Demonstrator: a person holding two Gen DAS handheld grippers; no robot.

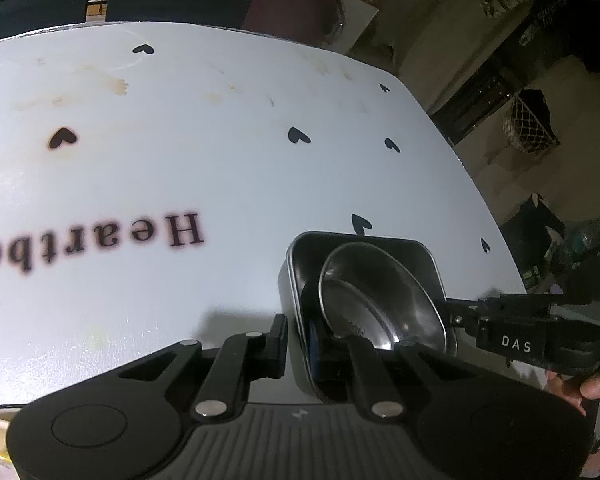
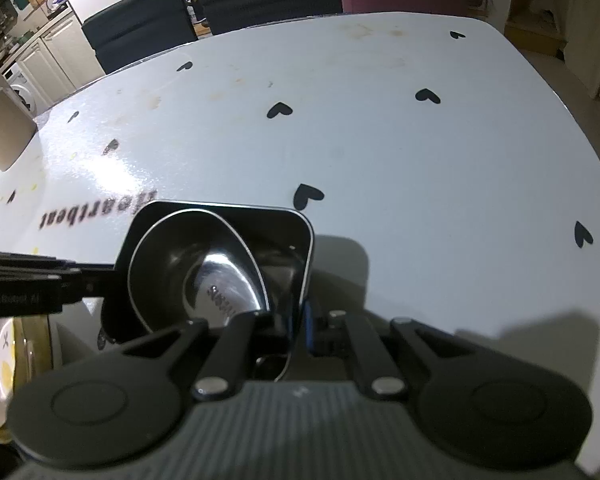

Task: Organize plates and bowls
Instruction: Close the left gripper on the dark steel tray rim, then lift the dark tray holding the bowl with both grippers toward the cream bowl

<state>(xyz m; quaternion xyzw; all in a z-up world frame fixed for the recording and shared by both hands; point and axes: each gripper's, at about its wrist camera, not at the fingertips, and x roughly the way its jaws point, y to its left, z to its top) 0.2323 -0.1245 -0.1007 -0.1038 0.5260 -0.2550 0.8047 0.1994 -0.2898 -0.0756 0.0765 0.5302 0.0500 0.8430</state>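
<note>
Left wrist view: one dark square metal tray on white heart-printed table, lettering "Heartbe". One round steel bowl inside. Left gripper clamps tray's near wall. "DAS" on right gripper.

Right wrist view: right gripper pinches tray's wall; "heartbeat" readable.

The white tabletop bears the upside-down word "Heartbeat", cut off at the frame edge in the left view. The right gripper carries "DAS". Print inside the steel bowl is illegible.
</note>
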